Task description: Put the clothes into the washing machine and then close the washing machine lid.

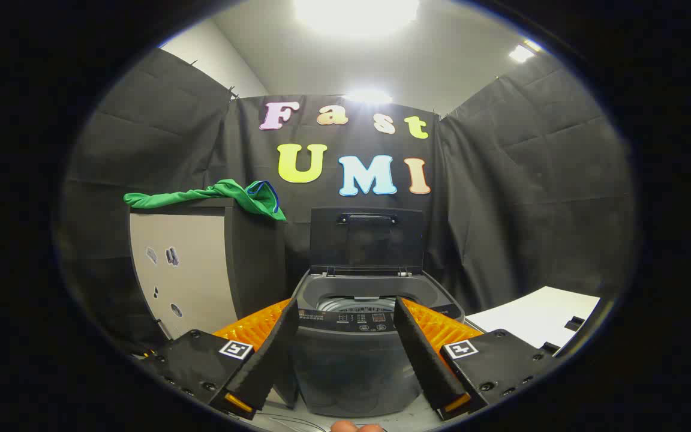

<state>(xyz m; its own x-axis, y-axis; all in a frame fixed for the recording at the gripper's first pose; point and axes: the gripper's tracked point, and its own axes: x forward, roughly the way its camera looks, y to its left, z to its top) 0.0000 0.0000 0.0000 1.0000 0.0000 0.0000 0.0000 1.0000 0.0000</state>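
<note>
Right now your gripper (345,309) is spread wide with nothing held, its two black fingers (273,348) standing either side of the washing machine (351,354) as you look along them. That washer is your landmark: a small grey top-loader straight ahead, seen between the fingers, with a control panel across its front edge and the ribbed drum just visible behind it. The washing machine lid (367,240) stands upright at the back of the washer, hinged open, a dark handle near its top edge.

Your clothes are a green garment (213,195), up and to the left of the washer, draped over the top of a cabinet (189,270) with a pale front and dark side. The cloth is well apart from both fingers and hangs a little over the cabinet's corner nearest the lid.

To the right of the washer sits a white surface (531,318).
</note>
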